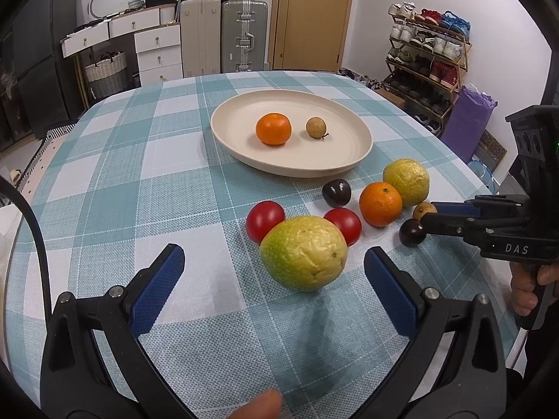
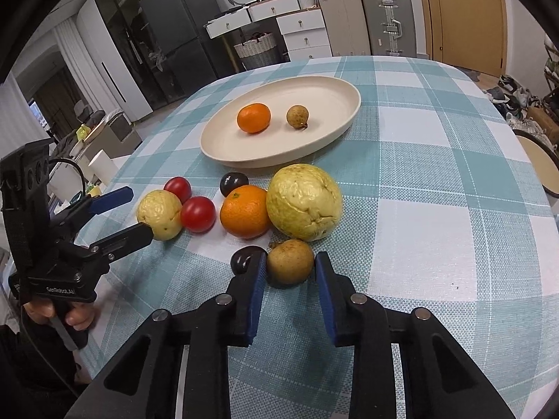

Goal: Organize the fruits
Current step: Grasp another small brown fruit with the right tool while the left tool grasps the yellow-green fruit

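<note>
My right gripper [image 2: 290, 259] is shut on a small brown longan [image 2: 290, 267] that rests on the checked cloth, just in front of a large yellow guava [image 2: 304, 202] and an orange [image 2: 244, 211]. A dark plum [image 2: 242, 258] lies against the outside of its left finger. My left gripper [image 1: 274, 255] stands open, with a second yellow-green guava [image 1: 304, 253] just beyond its fingertips, untouched. Two red tomatoes [image 1: 265, 220] and another dark plum [image 1: 336, 192] lie close by. The cream plate [image 1: 290, 169] behind holds an orange [image 1: 273, 128] and a longan [image 1: 316, 127].
The fruits form a tight cluster in front of the plate. The table's right edge [image 1: 464, 171] runs close past the cluster. Beyond the table stand drawers [image 1: 157, 52], suitcases [image 1: 244, 35], a door and a shoe rack [image 1: 426, 56]. A hand [image 1: 527, 289] grips the right tool's handle.
</note>
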`<state>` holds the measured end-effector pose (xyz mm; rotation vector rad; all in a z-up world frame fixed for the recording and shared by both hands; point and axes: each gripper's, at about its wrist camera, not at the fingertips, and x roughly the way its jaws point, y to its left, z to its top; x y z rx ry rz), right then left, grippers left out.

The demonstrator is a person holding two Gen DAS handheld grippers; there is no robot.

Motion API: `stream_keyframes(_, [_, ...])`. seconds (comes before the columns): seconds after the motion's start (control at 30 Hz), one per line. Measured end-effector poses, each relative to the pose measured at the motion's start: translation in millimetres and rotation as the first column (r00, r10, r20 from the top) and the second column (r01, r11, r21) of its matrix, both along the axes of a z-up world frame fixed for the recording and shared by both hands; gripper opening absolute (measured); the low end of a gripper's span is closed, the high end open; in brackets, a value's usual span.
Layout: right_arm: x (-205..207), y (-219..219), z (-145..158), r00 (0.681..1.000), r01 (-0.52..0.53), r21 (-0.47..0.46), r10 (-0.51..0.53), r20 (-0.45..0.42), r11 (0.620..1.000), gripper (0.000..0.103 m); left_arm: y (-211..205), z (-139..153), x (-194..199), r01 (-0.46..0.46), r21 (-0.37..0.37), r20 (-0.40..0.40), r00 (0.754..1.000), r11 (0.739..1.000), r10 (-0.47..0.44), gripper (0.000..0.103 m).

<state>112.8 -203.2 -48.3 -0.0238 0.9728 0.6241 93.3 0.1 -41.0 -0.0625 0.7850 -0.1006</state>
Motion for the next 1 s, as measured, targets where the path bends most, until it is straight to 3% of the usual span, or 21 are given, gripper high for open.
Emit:
stream_keyframes(0.4, [-8,-7,22,0.999,-0.013,0.063,0.01,0.05,0.998,0.029,3,-2,1,-0.008,-0.063,-0.025,1.0,0.998,0.007,0.102])
stream_keyframes(0.5, [-8,-5,24,0.998,-0.019,0.079,0.015,0.056,0.997,0.029,2,-2,0,0.008,-0.083,-0.026,1.0,0.997,-0.01,0.094])
stream_keyframes(0.77, [-13,1,27,0.997,-0.042,0.09,0.037,0.064,0.995,0.029,-11,-6,4,0.064,-0.059,-0.048,0.997,0.996,-0.067,0.057])
stream_keyframes(0.83, [-13,3,26,0.997,-0.049,0.087,0.043,0.065,0.995,0.029,-11,-8,7,0.058,-0.053,-0.06,0.996,0.997,-0.061,0.052])
stream_keyframes(1.0, [-13,2,27,0.997,-0.047,0.09,0.041,0.067,0.995,0.029,-8,-10,8,0.058,-0.074,-0.062,0.996,0.996,-0.063,0.052])
